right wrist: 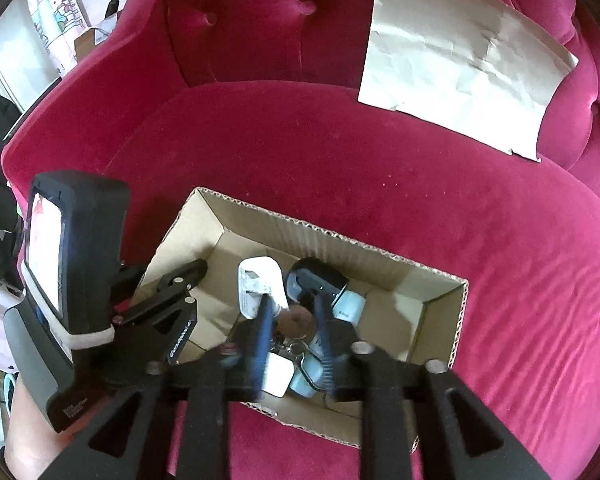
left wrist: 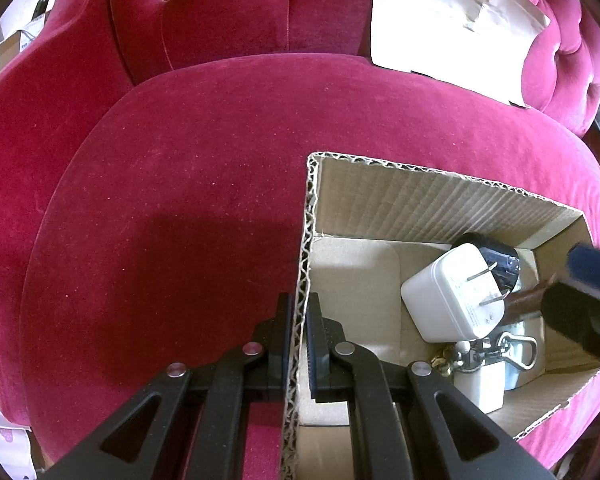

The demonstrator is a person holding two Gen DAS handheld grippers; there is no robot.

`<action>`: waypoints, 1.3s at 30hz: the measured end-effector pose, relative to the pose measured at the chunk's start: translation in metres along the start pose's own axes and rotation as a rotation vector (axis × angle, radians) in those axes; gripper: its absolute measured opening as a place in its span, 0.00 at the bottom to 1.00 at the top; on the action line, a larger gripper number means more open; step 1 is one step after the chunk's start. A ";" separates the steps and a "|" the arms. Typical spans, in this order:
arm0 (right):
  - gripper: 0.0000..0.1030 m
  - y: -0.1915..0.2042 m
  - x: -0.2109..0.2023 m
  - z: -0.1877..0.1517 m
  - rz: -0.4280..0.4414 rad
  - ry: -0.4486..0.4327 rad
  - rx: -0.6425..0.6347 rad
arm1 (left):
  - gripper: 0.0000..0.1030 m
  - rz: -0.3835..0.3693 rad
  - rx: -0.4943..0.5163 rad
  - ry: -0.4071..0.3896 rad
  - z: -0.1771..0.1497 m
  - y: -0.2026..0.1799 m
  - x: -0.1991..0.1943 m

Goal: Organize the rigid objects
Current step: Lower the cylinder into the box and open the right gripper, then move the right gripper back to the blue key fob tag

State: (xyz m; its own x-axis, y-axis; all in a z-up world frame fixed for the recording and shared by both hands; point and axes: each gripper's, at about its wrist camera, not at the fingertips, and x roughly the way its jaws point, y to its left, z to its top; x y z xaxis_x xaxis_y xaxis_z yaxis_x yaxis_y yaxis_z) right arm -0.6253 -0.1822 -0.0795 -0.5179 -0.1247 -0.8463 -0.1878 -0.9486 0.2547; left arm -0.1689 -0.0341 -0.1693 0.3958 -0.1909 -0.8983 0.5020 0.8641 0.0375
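On a crimson velvet sofa, I hold an open cardboard box steady with my left gripper, its jaws pinching the box's corrugated left wall between them, one finger outside on the cushion side, one inside. My right gripper hangs over the box's interior, jaws spread, with a brown round-topped object showing between the blurred fingertips; I cannot tell whether either pad touches it. Inside, the clutter sits crowded toward the right half: a white plug adapter lying prongs-up against a black charger, a metal key clip and a smaller white block below. The floor of the box next to the left wall is bare cardboard. The seat cushion left of and behind the box lies open. A creased sheet of brown paper leans against the backrest, well apart from the box.
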 end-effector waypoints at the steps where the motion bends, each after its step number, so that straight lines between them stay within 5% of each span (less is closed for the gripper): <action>1: 0.55 -0.001 -0.001 0.000 -0.010 -0.005 0.005 | 0.06 0.000 0.001 0.000 0.000 0.000 0.000; 2: 0.65 -0.001 -0.003 0.001 -0.025 -0.012 0.006 | 0.06 0.000 0.002 -0.001 0.000 -0.001 0.000; 10: 1.00 -0.007 -0.002 0.005 -0.058 -0.020 0.015 | 0.06 -0.009 0.018 -0.001 0.000 0.000 0.000; 39: 1.00 -0.068 -0.030 -0.019 -0.172 -0.025 0.038 | 0.06 -0.031 0.070 -0.005 0.000 0.002 0.000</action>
State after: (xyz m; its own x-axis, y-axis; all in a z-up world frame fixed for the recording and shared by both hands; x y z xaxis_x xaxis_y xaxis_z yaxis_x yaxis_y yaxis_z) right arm -0.5809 -0.1196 -0.0808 -0.4959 0.0458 -0.8671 -0.3067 -0.9435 0.1256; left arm -0.1675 -0.0320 -0.1697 0.3825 -0.2197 -0.8974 0.5670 0.8228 0.0403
